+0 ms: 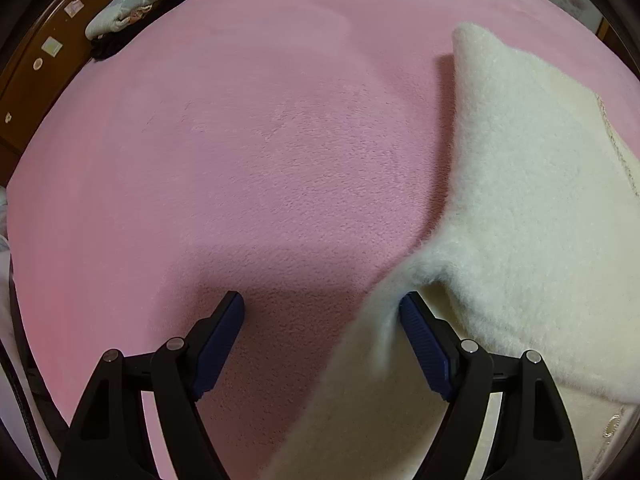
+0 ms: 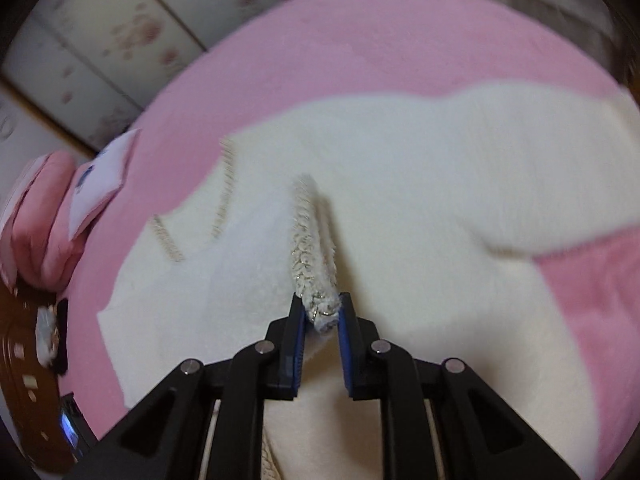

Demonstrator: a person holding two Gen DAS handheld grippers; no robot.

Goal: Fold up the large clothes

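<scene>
Start on your left: the left gripper (image 1: 320, 312) is spread wide over the pink blanket (image 1: 248, 152), with nothing pinched. A blurred flap of the white fleece garment (image 1: 520, 184) brushes the inside of its right-hand finger, but the two blue pads are far too far apart to be holding it. Most of the garment lies to the right of that gripper, one fuzzy corner reaching up toward the far side of the bed. A small pile of grey and dark clothes (image 1: 128, 12) sits at the far left edge, well out of your way.

Moving right, the right gripper (image 2: 322, 312) is nearly closed on the garment's sparkly knit trim (image 2: 310, 248), with the rolled edge squeezed between the pads. From that view the garment is spread across the blanket, trim strips to the left and a broad lobe running off to the right. A pink pillow (image 2: 44, 216) lies at the left edge.

You seem to be early in the fold. Before lifting further, bring the left gripper onto the matching edge and close it firmly; fleece this thick likely slips if you catch only the pile. Keep both grips level so the fold line stays straight.
</scene>
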